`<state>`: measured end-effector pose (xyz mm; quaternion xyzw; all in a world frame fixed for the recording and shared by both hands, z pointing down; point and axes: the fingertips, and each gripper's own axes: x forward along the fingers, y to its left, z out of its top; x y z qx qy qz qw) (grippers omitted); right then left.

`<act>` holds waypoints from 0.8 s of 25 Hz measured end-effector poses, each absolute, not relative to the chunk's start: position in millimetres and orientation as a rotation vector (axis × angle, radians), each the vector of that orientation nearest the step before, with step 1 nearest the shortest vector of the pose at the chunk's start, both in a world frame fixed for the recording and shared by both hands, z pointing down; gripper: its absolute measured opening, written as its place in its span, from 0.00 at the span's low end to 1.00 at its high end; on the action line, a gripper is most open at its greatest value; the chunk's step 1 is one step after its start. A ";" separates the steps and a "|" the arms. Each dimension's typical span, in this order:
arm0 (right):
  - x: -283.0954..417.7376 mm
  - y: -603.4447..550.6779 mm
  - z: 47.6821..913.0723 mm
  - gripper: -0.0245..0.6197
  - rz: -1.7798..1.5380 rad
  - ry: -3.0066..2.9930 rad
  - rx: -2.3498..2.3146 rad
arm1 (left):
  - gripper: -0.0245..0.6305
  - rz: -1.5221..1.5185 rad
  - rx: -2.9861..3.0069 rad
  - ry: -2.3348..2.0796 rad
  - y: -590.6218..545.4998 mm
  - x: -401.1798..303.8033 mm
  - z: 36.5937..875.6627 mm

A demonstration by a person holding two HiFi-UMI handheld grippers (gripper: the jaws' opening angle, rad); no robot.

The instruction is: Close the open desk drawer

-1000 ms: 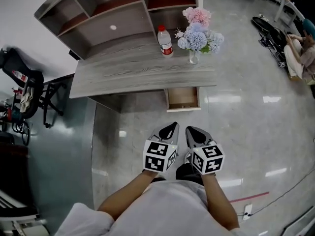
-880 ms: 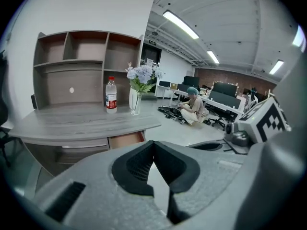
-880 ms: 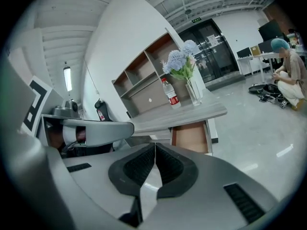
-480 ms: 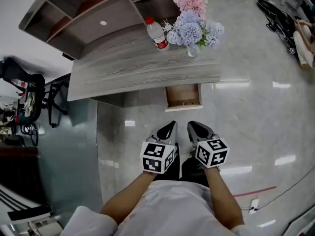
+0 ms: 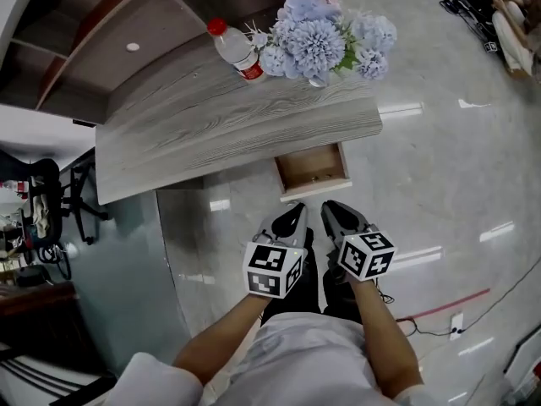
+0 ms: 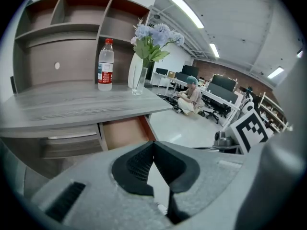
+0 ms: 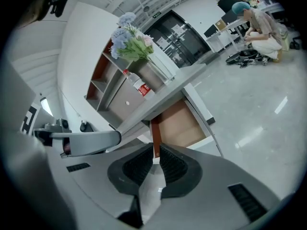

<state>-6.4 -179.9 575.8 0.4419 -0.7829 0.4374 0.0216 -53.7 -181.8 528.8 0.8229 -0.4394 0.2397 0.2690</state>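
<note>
Bright ceiling lights [image 6: 188, 11], floor [image 5: 404, 108] glare, fisheye edges

Open-plan office: desk rows [image 6: 217, 98], monitors [image 6: 224, 85]

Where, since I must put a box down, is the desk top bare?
The desk top is bare along its front and left, from the water bottle to the left edge. The back right is crowded: bottle and flowers stand close together. Below the front right edge the open drawer juts out.
</note>
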 end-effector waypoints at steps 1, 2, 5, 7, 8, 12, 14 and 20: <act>-8.1 -181.5 581.9 0.05 1.386 -2.413 1.383 | 0.04 0.649 2.217 -1.176 -185.8 -55.0 532.4; -9.6 -182.7 588.1 0.05 1.417 -2.399 1.398 | 0.04 0.653 2.215 -1.167 -189.6 -56.4 535.7; -13.3 -186.2 605.1 0.06 1.523 -2.356 1.449 | 0.04 0.666 2.213 -1.145 -200.8 -60.8 544.6; -17.0 -189.5 613.7 0.13 1.586 -2.342 1.469 | 0.04 0.679 2.215 -1.139 -208.4 -64.4 549.1; -19.0 -191.0 617.7 0.15 1.611 -2.337 1.475 | 0.04 0.686 2.215 -1.137 -211.6 -66.0 550.8; -24.2 -195.0 636.3 0.21 1.746 -2.284 1.519 | 0.04 0.705 2.212 -1.125 -217.7 -70.8 556.4; -26.3 -197.7 645.4 0.24 1.834 -2.246 1.554 | 0.04 0.715 2.210 -1.117 -219.5 -74.7 559.2; -35.2 -203.1 663.6 0.31 1.998 -2.174 1.626 | 0.04 0.745 2.189 -1.122 -223.0 -92.7 565.6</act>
